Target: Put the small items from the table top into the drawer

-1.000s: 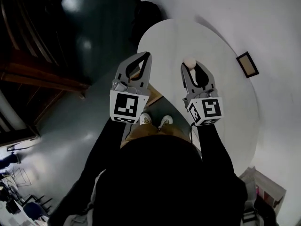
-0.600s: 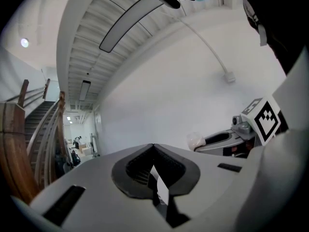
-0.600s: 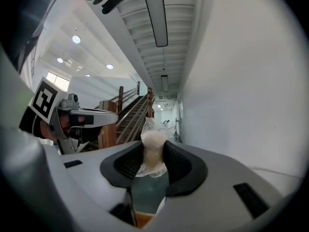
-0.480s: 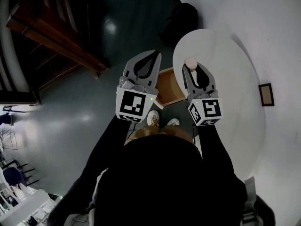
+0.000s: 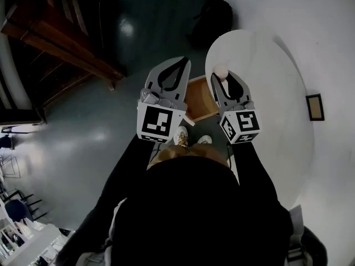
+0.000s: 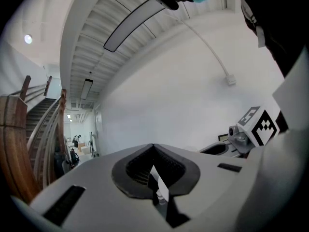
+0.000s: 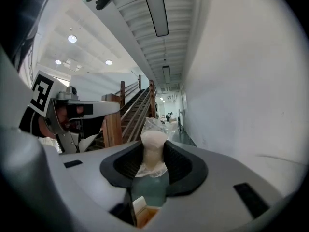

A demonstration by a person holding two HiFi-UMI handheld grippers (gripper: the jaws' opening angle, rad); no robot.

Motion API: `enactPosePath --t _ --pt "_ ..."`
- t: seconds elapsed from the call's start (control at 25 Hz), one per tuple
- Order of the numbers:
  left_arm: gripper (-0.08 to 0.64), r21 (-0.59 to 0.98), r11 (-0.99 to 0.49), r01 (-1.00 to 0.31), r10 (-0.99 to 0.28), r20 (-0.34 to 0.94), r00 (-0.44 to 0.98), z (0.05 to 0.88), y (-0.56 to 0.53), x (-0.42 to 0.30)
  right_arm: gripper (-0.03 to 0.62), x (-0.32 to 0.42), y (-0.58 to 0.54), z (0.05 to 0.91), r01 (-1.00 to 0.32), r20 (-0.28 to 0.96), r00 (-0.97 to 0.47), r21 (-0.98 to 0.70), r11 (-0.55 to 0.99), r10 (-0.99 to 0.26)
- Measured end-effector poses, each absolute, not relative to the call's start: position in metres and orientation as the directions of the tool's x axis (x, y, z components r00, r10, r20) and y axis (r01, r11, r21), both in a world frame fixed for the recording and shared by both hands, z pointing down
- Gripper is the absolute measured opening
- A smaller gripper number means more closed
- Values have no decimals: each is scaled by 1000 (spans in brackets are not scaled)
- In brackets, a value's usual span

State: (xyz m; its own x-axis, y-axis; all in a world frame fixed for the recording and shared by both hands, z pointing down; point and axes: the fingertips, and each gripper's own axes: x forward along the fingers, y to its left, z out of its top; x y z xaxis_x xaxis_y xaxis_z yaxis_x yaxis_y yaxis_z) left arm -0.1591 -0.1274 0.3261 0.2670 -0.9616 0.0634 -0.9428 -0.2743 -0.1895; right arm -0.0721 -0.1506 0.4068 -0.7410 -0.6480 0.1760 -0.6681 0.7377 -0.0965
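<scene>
A small pale item wrapped in clear plastic (image 7: 153, 151) sits between the pads of my right gripper (image 7: 154, 144), which is shut on it. In the head view the wrapped item (image 5: 221, 70) shows at the tips of the right gripper (image 5: 223, 78), over the near left edge of the round white table (image 5: 266, 65). The open wooden drawer (image 5: 199, 97) lies just left of and below that gripper, and its inside (image 7: 147, 216) shows through the jaws. Left of the drawer my left gripper (image 5: 181, 62) hangs over the floor. The left gripper (image 6: 153, 145) is shut, with nothing held.
A small dark-framed item (image 5: 314, 107) lies on the table's right side. A dark bag (image 5: 213, 15) stands on the floor behind the table. A wooden staircase (image 5: 55, 37) runs along the left. The person's shoes (image 5: 188, 138) stand just before the drawer.
Both grippers have swung left from over the table toward the drawer, the right one still holding the wrapped item. Over the last half second they have barely shifted.
</scene>
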Motion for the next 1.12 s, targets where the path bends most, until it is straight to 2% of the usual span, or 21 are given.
enactPosePath --t 0.52,0.84,1.12 --pt "15 -161 -249 -955 -968 85 238 345 -125 -176 155 -102 -131 550 -610 519 -727 -188 770 -450" --pt "15 -151 -253 -956 -965 108 238 355 -123 -172 160 -100 -100 620 -605 655 -669 -206 769 -351" --pt "15 -155 -256 -954 -963 129 237 360 -116 -171 177 -84 -99 636 -645 688 -631 -207 736 -359"
